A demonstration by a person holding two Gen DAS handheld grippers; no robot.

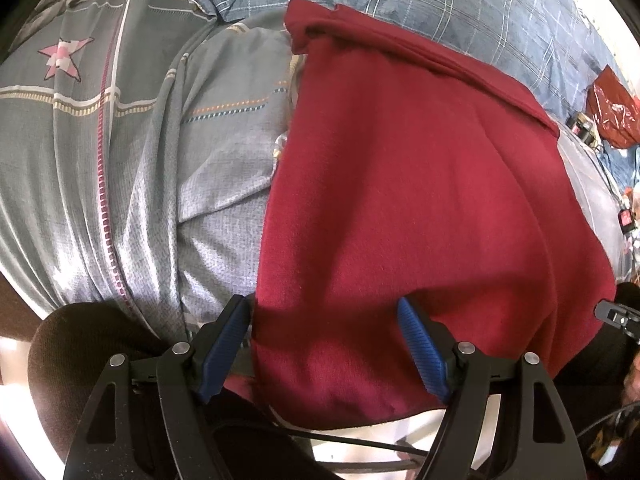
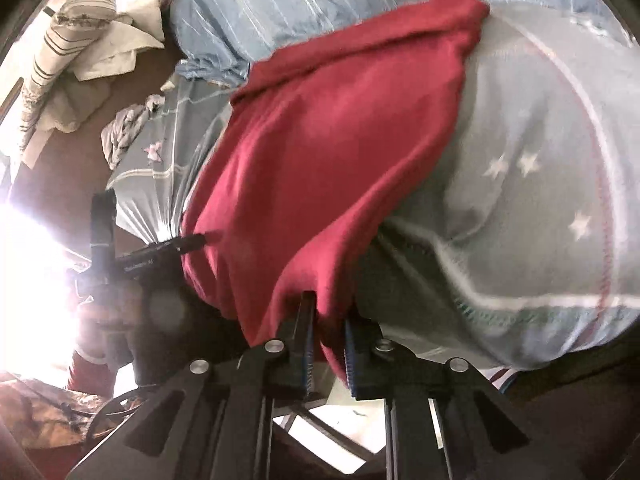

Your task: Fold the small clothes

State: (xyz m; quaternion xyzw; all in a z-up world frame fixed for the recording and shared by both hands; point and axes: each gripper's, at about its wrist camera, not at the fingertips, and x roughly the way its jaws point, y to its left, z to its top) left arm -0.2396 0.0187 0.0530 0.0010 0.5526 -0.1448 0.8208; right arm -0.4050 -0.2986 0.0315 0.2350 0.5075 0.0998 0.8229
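1. Red fleece garment [image 1: 420, 200] lies spread on the star-print bedsheet [image 1: 100, 160], its near hem hanging off the sheet's near edge.
2. My right gripper [image 2: 329, 344] is clenched on that hem's corner; fabric is pinched between the pads.
3. My left gripper [image 1: 324, 344] is released, jaws wide astride the hem, pads not pressing.
4. Best, I judge: clench left on the hem too, then lift both corners evenly toward the sheet's far side.
5. Cloth looks soft, thick, lightly creased.

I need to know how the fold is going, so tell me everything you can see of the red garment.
The red garment is a plain, dark red, soft knit-looking cloth, lying spread on a grey star-print bedsheet, its far edge rolled over. Its near edge hangs off the bed's edge. The right gripper is shut on that near edge, bunching it. The left gripper stands open astride its near left corner, without pinching it.
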